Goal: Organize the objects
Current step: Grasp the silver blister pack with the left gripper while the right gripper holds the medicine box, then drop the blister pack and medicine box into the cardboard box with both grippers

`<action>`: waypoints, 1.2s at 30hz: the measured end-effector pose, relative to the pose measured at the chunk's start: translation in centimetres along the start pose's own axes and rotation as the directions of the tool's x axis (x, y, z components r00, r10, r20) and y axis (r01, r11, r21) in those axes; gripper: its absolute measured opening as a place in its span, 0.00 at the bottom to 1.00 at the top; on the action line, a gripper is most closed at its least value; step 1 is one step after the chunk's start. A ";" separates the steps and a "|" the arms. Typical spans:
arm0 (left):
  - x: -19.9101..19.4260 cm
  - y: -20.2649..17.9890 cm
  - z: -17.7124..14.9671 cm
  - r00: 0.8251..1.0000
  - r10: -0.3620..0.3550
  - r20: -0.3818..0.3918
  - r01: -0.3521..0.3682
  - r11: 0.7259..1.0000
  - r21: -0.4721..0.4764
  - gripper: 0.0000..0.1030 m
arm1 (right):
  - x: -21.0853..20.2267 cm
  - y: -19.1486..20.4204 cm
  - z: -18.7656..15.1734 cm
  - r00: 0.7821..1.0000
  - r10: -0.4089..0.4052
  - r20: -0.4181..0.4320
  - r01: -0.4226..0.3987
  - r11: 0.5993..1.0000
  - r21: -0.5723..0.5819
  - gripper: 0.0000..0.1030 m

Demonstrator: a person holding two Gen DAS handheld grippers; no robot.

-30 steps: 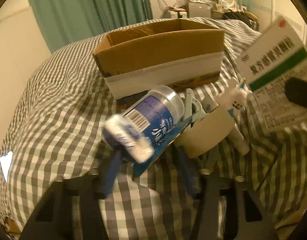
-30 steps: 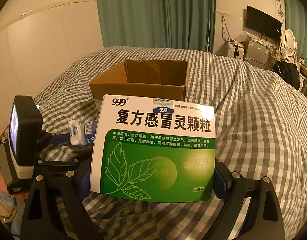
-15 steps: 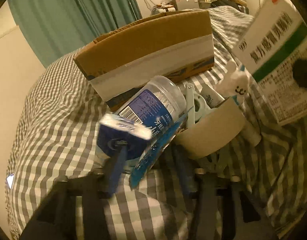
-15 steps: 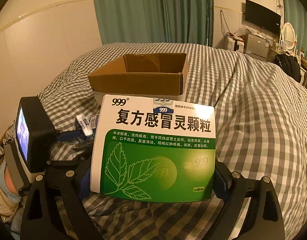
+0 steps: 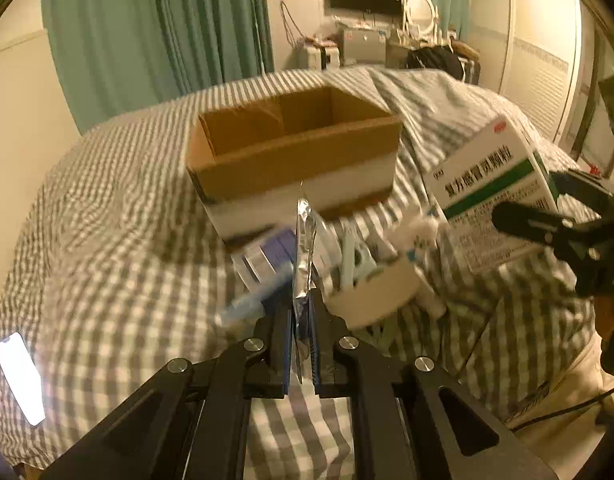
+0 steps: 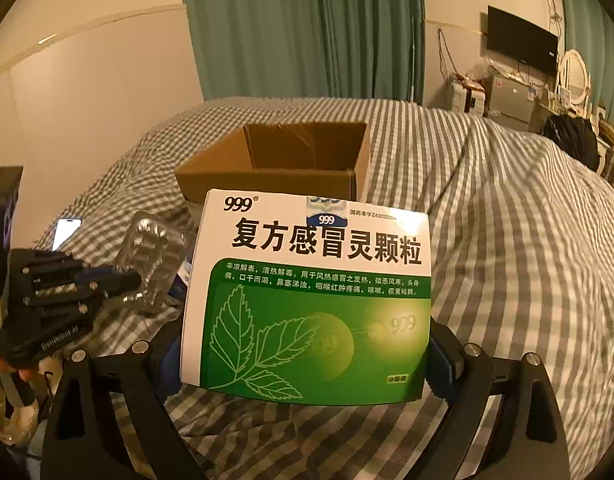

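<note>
My left gripper is shut on a thin silver blister pack, held upright and edge-on above the bed. From the right wrist view, the blister pack shows its clear bubbles in the left gripper. My right gripper is shut on a white and green medicine box, held upright. The same medicine box appears at the right of the left wrist view. An open cardboard box stands behind, and the part of its inside that shows is empty.
A pile lies on the checked bedspread in front of the cardboard box: a clear jar with a blue label, a tape roll, a pale clip and a white tube. A lit phone lies at the left.
My left gripper went from open around the jar and pack in the pile to shut on the blister pack, then rose with it. The right gripper kept the medicine box nearly still.
</note>
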State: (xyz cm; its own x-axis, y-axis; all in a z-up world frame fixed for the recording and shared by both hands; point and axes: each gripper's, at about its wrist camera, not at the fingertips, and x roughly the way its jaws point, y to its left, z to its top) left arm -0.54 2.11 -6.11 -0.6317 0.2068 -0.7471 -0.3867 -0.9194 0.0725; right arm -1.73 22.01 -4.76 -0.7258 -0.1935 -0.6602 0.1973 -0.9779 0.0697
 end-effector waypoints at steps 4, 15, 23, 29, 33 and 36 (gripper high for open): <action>-1.0 0.8 2.0 1.000 -0.003 0.030 0.004 1.000 -0.028 0.07 | -1.3 -0.1 3.0 0.998 -0.013 0.069 0.016 0.999 -0.034 0.91; -1.3 3.6 12.5 0.990 0.054 0.128 -0.048 0.998 -0.049 0.07 | -0.4 0.2 14.4 0.970 -0.030 0.241 0.053 0.995 -0.089 0.90; 4.7 6.0 17.7 0.992 0.059 0.111 -0.049 0.995 -0.086 0.07 | 7.3 -1.0 18.6 0.982 -0.025 0.185 0.037 0.998 -0.058 0.90; 11.5 6.7 18.0 0.999 0.027 0.031 -0.024 0.995 -0.099 0.07 | 14.3 -2.7 17.9 0.996 -0.025 0.085 0.028 0.999 -0.041 0.90; 14.9 6.7 17.2 1.000 0.007 -0.014 -0.008 0.995 -0.100 0.07 | 15.8 -3.5 17.4 0.994 -0.029 0.101 0.034 0.998 -0.052 0.92; 16.0 6.8 17.1 1.000 -0.009 -0.023 0.007 0.995 -0.104 0.07 | 15.5 -4.3 17.4 0.991 -0.008 0.133 0.009 1.000 -0.002 0.92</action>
State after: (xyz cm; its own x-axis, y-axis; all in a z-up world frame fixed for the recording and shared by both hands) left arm -24.80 4.92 -6.29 -0.6123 0.2077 -0.7629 -0.3192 -0.9477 -0.0018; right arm -25.31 21.82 -2.24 -0.8088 -0.1942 -0.5551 0.1922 -0.9794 0.0625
